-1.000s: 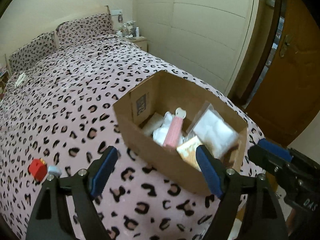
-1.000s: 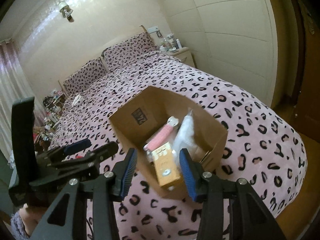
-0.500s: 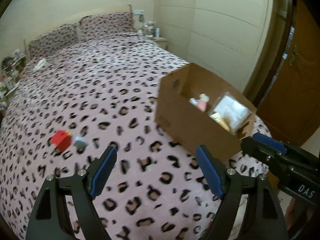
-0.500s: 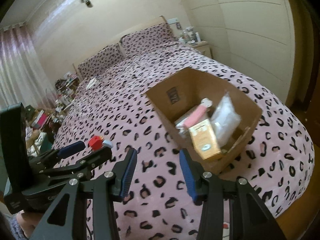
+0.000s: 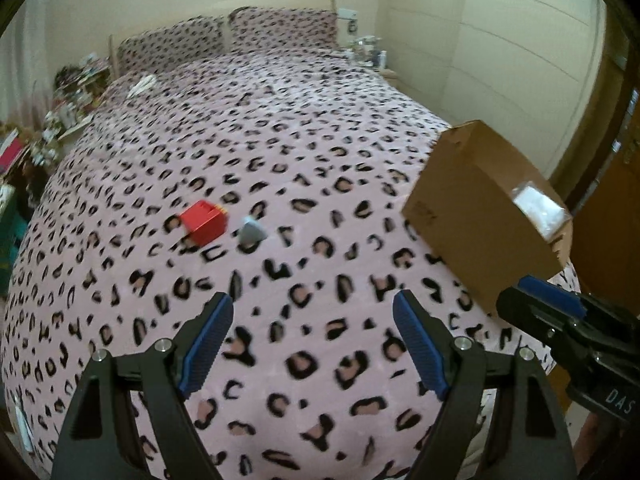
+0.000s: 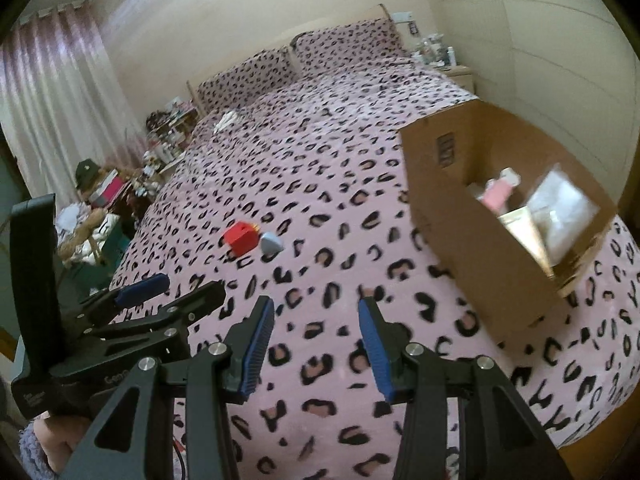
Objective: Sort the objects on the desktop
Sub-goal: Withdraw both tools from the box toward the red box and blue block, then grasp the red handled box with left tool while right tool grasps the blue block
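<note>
A red block [image 5: 204, 222] and a small grey-blue triangular piece [image 5: 252, 233] lie side by side on the leopard-print bed; they also show in the right wrist view, the block [image 6: 241, 237] and the piece [image 6: 272, 243]. A cardboard box [image 5: 480, 216] [image 6: 492, 240] stands on the bed's right corner, holding a pink item [image 6: 498, 192], a clear bag [image 6: 560, 212] and a tan carton [image 6: 520, 224]. My left gripper [image 5: 312, 344] is open and empty, hovering short of the block. My right gripper [image 6: 316, 344] is open and empty, left of the box.
Pillows [image 5: 224, 40] lie at the bed's head. A nightstand with bottles [image 6: 444, 60] stands at the far right. Cluttered shelves and boxes [image 6: 104, 200] line the bed's left side, with curtains [image 6: 52, 100] behind. A wooden door [image 5: 612, 200] is to the right.
Both grippers have swung left, away from the box and toward the red block and grey piece. The right gripper let go of the tan carton, which now rests in the box.
</note>
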Available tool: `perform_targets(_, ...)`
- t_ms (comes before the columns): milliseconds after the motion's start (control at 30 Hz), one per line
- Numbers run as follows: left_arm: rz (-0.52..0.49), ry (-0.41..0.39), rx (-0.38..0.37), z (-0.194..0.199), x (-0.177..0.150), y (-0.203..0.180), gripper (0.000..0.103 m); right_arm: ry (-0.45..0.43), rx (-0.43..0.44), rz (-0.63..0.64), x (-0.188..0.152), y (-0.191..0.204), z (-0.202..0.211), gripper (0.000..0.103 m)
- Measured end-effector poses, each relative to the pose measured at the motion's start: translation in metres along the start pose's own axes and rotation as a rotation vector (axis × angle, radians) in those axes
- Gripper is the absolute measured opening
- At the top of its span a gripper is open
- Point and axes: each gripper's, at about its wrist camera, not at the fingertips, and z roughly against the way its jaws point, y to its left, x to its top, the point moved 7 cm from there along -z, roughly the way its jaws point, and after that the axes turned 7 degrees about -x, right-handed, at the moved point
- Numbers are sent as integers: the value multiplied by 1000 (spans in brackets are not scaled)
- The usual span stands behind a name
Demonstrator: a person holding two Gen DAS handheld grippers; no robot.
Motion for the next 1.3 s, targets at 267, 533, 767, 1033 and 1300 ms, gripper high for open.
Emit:
perform_targets(267, 59, 19, 51, 3, -25, 41, 83, 74, 37, 46, -20, 36, -29, 45)
perform_targets(533, 161, 32, 121, 6, -47, 101, 83, 135, 60, 78, -39, 64, -59, 45)
perform_targets(767, 237, 33, 137, -17, -40, 151, 84, 170, 54, 81, -41, 73, -94, 45)
perform_targets(1033, 202, 49, 119, -95, 10, 196, 84, 160, 42, 95, -13, 84, -157, 45)
perform_targets(1300, 84, 130, 77, -172, 42, 205, 84, 165, 53, 157, 23, 96, -230, 45)
